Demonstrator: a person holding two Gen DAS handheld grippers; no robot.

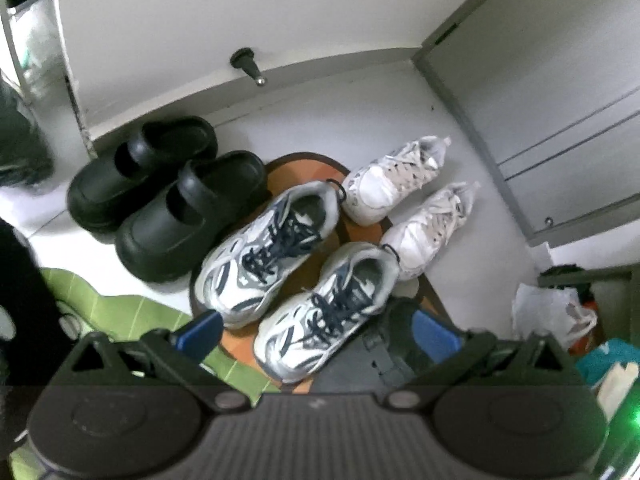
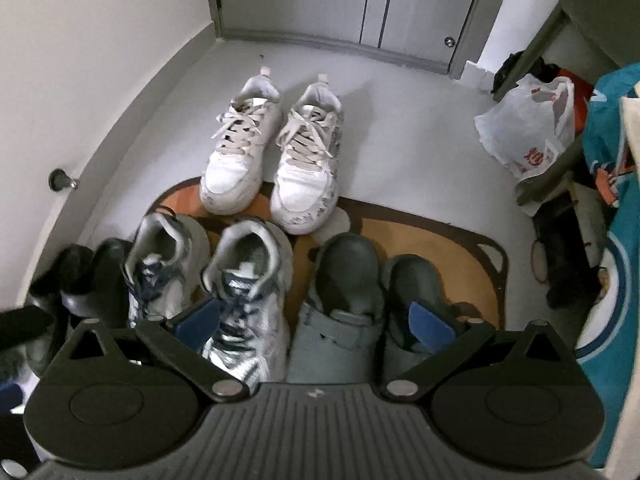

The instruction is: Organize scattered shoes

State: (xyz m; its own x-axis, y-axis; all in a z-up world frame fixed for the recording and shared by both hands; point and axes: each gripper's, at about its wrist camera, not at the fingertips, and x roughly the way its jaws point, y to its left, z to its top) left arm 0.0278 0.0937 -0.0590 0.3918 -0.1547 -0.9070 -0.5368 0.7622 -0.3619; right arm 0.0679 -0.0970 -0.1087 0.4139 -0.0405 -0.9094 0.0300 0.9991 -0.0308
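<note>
Two black clogs [image 1: 160, 196] stand side by side at the left. Two grey-and-white sneakers with dark laces [image 1: 272, 256] stand on an orange mat [image 1: 308, 168]. Two white sneakers [image 1: 400, 196] sit beyond them, toes on the mat's edge. My left gripper [image 1: 316, 332] is open and empty above the nearer grey sneaker [image 1: 324, 312]. In the right wrist view, the white pair [image 2: 272, 152] is ahead, the grey sneakers [image 2: 212, 280] and black clogs [image 2: 80, 276] at the left, and two grey slippers [image 2: 360, 300] below. My right gripper [image 2: 316, 320] is open and empty above them.
A doorstop [image 1: 248, 64] juts from the white wall. A grey door [image 2: 360, 4] closes the far end. A white plastic bag [image 2: 532, 128] and a teal cloth [image 2: 612, 208] lie at the right. A green mat [image 1: 120, 308] lies at the near left.
</note>
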